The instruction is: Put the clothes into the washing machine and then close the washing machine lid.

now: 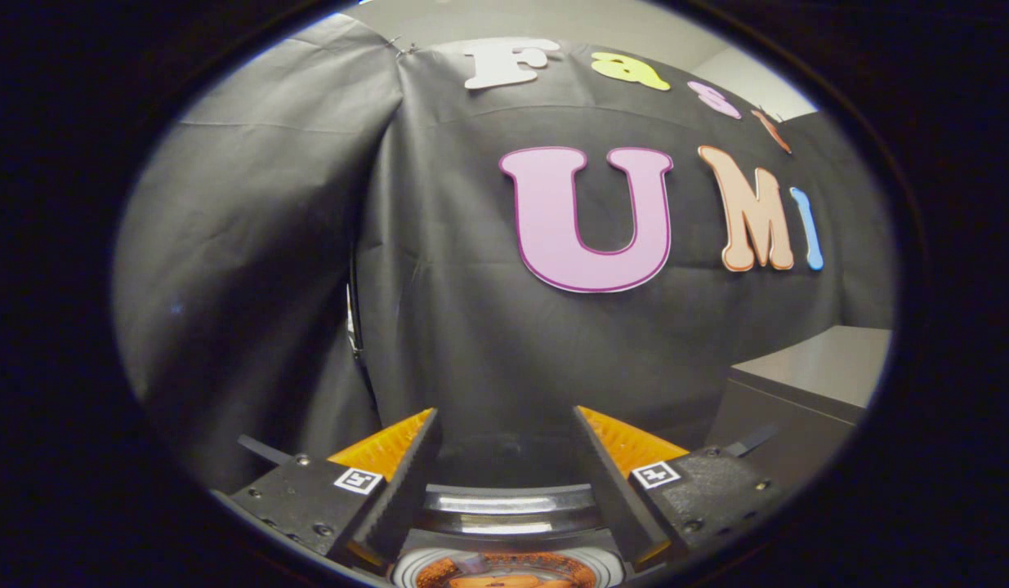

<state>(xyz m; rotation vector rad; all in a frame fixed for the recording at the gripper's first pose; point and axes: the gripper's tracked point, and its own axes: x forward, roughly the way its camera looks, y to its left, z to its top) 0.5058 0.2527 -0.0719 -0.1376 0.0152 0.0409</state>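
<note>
The gripper [504,425] points at the black cloth booth wall [471,327], its fingers spread wide apart and holding nothing. Between and below them lies the round chrome-rimmed washing machine opening [508,500], with orange cloth [504,578] visible inside. The clothing probably handles soft and light; pinch a raised fold.

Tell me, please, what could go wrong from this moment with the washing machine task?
1. The gripper is open and holds nothing, pointing at the booth wall, so the next move may be poorly aimed.
2. A shiny rim with something orange inside lies low between the fingers; they might knock it.
3. The grey cabinet stands beyond the fingers; a sideways swing could hit it.
</note>
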